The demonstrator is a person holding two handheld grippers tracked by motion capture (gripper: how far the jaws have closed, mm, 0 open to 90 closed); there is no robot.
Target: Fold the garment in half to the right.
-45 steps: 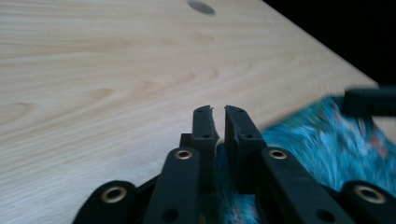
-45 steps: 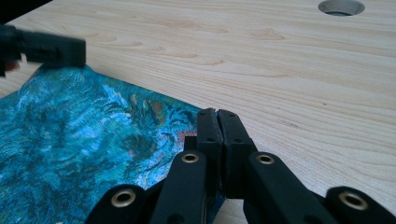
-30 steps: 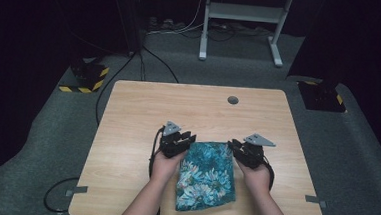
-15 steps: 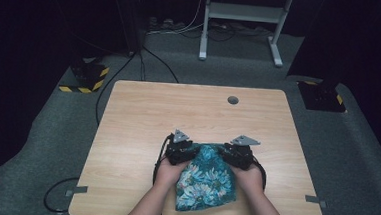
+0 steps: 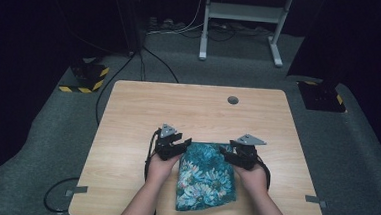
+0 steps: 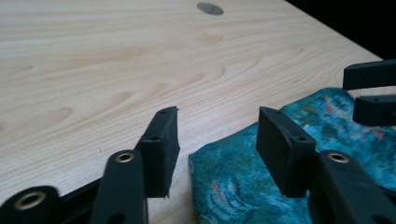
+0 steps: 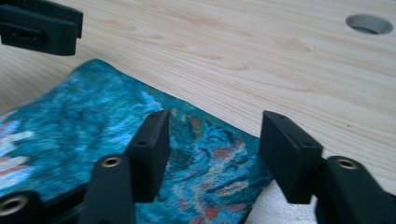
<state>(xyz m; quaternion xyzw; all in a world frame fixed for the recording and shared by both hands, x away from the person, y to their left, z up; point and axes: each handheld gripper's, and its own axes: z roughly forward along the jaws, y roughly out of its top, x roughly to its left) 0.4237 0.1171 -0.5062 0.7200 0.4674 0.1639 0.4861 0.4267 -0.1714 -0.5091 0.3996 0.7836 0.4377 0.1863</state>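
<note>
Both sets of tongs sit at the far corners of the folded floral cloth [image 5: 205,177], and both have just been opening. The left gripper [image 5: 177,146] stands with jaws apart, the cloth's corner lying below and between them, no pad pressing it. The right gripper [image 5: 231,154] is likewise parted over its corner, cloth beneath, nothing pinched. Beyond both, bare wooden table [image 5: 143,109] runs to a round cable hole [image 5: 233,99]; nothing blocks the way there.

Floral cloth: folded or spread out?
Folded. The floral cloth lies as a compact rectangle on the table, with a thick, doubled-looking far edge in the left gripper view. How many layers: cannot tell.
</note>
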